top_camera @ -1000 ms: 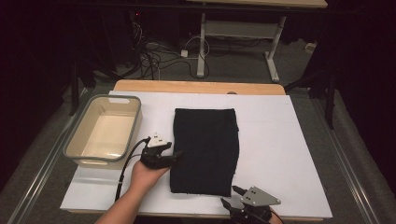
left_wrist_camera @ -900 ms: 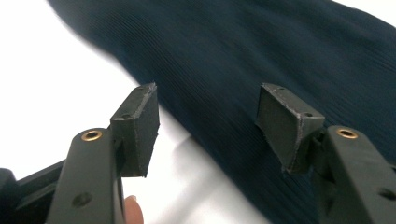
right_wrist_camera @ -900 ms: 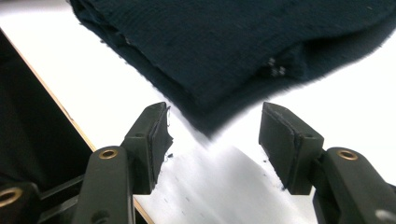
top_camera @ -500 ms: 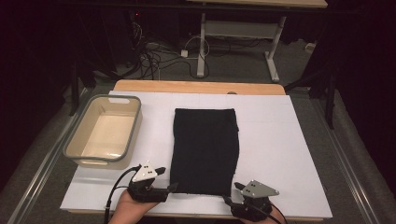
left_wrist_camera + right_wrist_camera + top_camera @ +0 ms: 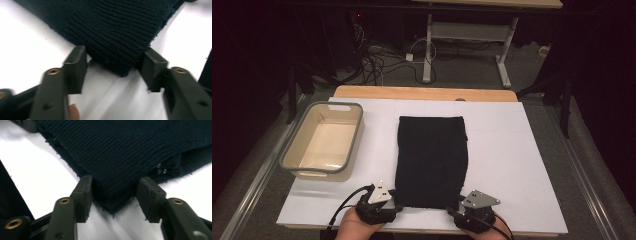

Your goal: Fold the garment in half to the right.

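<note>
In the high view the white table [image 5: 512, 165] is brightly and evenly lit from above, while the room around it sinks into near black. The picture is soft and slightly grainy. In both gripper views the table glares almost blown-out white, the dark knit cloth [image 5: 120, 32] stays sharp enough to show ribs, and the near jaws blur.
</note>
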### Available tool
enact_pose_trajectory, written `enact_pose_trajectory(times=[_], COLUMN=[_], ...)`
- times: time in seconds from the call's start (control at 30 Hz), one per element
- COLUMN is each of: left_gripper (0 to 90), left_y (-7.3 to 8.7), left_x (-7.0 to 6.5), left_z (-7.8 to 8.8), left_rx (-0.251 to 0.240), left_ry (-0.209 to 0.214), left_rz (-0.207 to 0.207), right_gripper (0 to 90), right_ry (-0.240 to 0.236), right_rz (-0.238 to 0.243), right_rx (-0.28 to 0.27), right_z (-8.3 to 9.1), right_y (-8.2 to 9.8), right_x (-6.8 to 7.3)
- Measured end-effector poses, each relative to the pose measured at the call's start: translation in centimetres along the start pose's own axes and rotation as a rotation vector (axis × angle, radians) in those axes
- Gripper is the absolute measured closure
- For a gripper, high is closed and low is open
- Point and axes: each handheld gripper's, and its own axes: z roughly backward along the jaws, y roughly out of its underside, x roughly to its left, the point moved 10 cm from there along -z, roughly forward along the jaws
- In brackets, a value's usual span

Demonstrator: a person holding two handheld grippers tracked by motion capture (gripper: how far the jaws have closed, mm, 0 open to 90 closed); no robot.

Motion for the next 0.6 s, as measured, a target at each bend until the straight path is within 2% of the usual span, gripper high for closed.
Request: enact_pose_trajectory(times=[0.17, 0.33, 0.4, 0.6], left_gripper=[56.6, 66.7, 69.8, 73.1], left_y=[-0.08, -0.15, -0.24, -0.72], left_x=[-0.16, -0.19, -0.31, -0.22], left_z=[-0.02, 0.05, 0.0, 0.22], left_rx=[-0.002, -0.009, -0.012, -0.039], left_ry=[0.008, 0.032, 0.02, 0.02], left_rz=[-0.017, -0.012, -0.033, -0.041], right_gripper=[64.2, 76.1, 78.8, 80.5], right_ry=[-0.005, -0.02, -0.023, -0.018], right_rz=[-0.003, -0.012, -0.013, -0.006], right_rx=[-0.007, -0.008, -0.011, -0.017], right_z=[0.01, 0.0, -0.01, 0.17], right_y=[-0.05, -0.09, -0.11, -0.12], right_x=[-0.04, 0.03, 0.07, 0.22])
